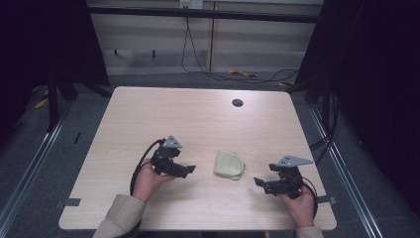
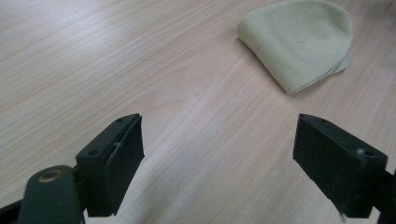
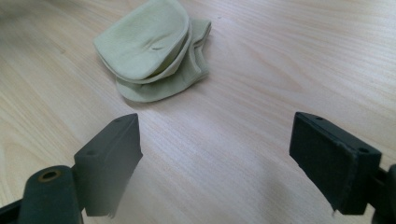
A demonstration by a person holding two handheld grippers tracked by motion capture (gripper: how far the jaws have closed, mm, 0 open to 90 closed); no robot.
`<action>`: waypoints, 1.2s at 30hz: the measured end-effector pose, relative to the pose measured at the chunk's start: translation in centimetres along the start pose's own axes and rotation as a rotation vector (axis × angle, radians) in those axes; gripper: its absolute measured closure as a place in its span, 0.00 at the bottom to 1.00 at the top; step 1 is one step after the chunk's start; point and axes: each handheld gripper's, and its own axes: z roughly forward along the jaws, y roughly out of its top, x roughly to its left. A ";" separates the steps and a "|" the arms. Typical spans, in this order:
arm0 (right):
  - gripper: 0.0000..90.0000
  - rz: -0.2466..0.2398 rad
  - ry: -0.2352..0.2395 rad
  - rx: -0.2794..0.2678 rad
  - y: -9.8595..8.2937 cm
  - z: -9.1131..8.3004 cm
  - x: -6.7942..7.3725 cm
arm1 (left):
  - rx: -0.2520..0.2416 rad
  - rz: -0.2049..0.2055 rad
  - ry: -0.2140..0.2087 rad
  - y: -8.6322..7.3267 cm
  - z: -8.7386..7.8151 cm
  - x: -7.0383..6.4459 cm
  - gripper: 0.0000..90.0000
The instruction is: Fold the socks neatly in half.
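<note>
From the high view, a folded pale green cloth (image 1: pixel 230 164) lies flat on the wooden worktop (image 1: pixel 198 119), between the two tongs and apart from both. The left tongs (image 1: pixel 184 170) sit to its left, the right tongs (image 1: pixel 260 183) to its right, each held in a hand low over the wood. A small dark hole (image 1: pixel 237 102) sits near the worktop's far edge.

In the left gripper view, the left tongs (image 2: pixel 217 161) stand wide apart with nothing between them; the cloth (image 2: pixel 299 39) lies ahead, up and to the right.

In the right gripper view, the right tongs (image 3: pixel 215 161) are likewise spread and empty; the cloth (image 3: pixel 152 46) lies ahead to the left, its layers showing at the edge.
</note>
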 end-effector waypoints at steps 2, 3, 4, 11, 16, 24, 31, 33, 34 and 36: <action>0.17 0.000 -0.001 0.003 0.0 0.0 0.0 | -0.001 -0.004 0.002 -0.2 -0.1 0.1 0.18; 0.17 -0.002 -0.003 0.006 -0.1 0.0 -0.1 | -0.003 -0.010 0.004 -0.4 -0.2 0.2 0.18; 0.17 -0.001 -0.003 0.008 -0.1 -0.1 -0.1 | 0.001 -0.004 0.006 -0.6 -0.3 0.4 0.18; 0.17 -0.011 -0.010 0.027 -0.6 -0.4 -0.6 | 0.001 -0.015 0.017 -1.8 -0.7 1.1 0.18; 0.17 -0.030 -0.012 0.037 -0.9 -0.6 -0.9 | 0.010 -0.021 0.028 -2.7 -1.0 1.7 0.17; 0.17 -0.049 -0.020 0.059 -1.3 -0.5 -1.0 | 0.021 -0.038 0.044 -4.3 -1.5 2.6 0.17; 0.17 -0.046 -0.023 0.068 -1.5 -0.4 -1.3 | 0.027 -0.031 0.076 -5.2 -2.3 3.2 0.16; 0.16 -0.047 -0.029 0.073 -1.6 -0.3 -1.3 | 0.022 -0.024 0.084 -5.6 -2.5 3.3 0.16; 0.16 -0.046 -0.034 0.079 -1.7 -0.3 -1.3 | 0.021 -0.019 0.092 -5.8 -2.6 3.4 0.16; 0.16 -0.052 -0.039 0.078 -1.8 -0.2 -1.5 | 0.023 -0.016 0.107 -6.2 -2.9 3.7 0.14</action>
